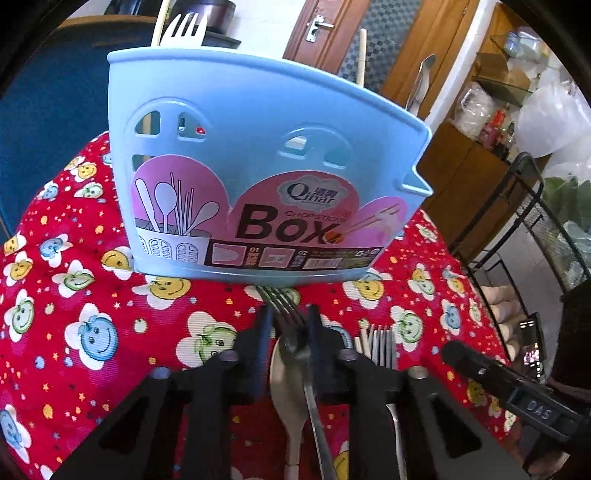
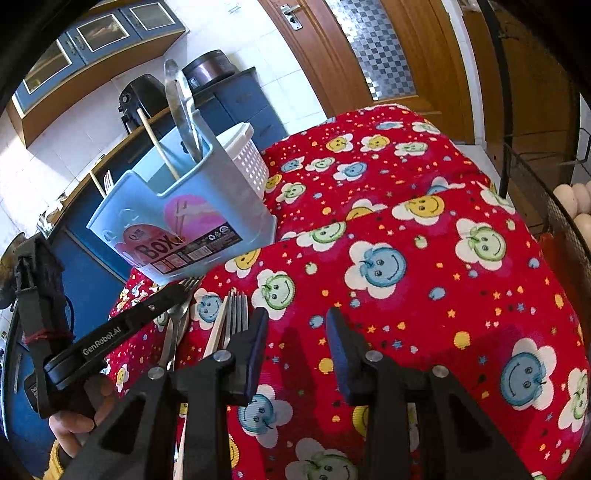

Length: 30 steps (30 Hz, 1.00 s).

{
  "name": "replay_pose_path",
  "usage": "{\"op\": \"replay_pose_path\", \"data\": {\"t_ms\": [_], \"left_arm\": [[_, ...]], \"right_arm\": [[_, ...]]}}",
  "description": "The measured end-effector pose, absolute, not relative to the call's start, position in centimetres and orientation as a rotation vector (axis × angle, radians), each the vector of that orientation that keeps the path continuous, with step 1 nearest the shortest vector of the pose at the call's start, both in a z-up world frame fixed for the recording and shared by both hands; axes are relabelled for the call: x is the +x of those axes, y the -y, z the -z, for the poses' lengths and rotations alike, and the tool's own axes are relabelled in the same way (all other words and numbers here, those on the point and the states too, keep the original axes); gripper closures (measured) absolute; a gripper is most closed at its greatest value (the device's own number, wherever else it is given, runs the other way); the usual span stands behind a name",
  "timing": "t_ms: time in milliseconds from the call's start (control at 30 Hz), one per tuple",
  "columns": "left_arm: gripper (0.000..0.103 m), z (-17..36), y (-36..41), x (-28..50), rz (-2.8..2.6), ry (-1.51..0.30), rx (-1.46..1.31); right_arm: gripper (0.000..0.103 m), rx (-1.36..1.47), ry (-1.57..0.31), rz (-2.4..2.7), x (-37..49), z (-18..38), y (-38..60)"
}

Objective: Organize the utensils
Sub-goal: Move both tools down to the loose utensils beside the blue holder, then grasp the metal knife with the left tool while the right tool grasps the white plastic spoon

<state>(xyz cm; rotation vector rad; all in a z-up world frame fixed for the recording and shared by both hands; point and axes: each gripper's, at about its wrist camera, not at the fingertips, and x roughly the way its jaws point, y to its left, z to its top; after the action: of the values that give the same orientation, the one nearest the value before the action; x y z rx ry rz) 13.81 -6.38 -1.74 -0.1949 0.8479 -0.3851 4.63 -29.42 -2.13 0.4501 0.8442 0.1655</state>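
A light blue utensil box (image 1: 258, 155) labelled "Box" stands on the red patterned tablecloth (image 1: 74, 295); it also shows in the right wrist view (image 2: 177, 218). It holds a white fork (image 1: 183, 29), a wooden stick (image 1: 362, 55) and a metal utensil (image 1: 419, 85). My left gripper (image 1: 290, 325) is shut on a metal fork (image 1: 284, 302), tines pointing at the box's base. A metal spoon (image 1: 284, 373) lies under it. Another fork (image 1: 380, 343) lies to its right, also seen in the right wrist view (image 2: 236, 314) beside a chopstick (image 2: 218, 325). My right gripper (image 2: 297, 339) is open and empty above the cloth.
A white perforated basket (image 2: 247, 155) stands behind the box. A black wire rack (image 1: 517, 229) with eggs (image 2: 576, 199) stands off the table's right edge. Wooden doors (image 2: 369, 55) and blue cabinets (image 2: 243, 103) are behind.
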Motion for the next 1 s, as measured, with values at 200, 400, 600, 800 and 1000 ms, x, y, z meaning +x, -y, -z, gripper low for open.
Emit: {"op": "replay_pose_path", "data": {"t_ms": [200, 400, 600, 800, 1000], "left_arm": [[0.095, 1.4, 5.6, 13.3, 0.415, -0.838, -0.24], [0.096, 1.1, 4.3, 12.4, 0.446, -0.844, -0.305], [0.097, 0.4, 2.7, 10.8, 0.469, -0.831, -0.353], [0.097, -0.3, 1.0, 9.8, 0.459, -0.804, -0.374], [0.097, -0.5, -0.4, 9.5, 0.444, -0.792, -0.377]], "right_arm": [[0.068, 0.452, -0.841, -0.17, 4.5, 2.0, 29.3], [0.068, 0.454, -0.843, -0.175, 4.3, 2.0, 29.1], [0.068, 0.454, -0.846, -0.188, 4.0, 2.0, 28.7], [0.068, 0.45, -0.855, -0.204, 4.0, 2.1, 27.9], [0.068, 0.427, -0.862, -0.23, 4.0, 1.7, 26.5]]}}
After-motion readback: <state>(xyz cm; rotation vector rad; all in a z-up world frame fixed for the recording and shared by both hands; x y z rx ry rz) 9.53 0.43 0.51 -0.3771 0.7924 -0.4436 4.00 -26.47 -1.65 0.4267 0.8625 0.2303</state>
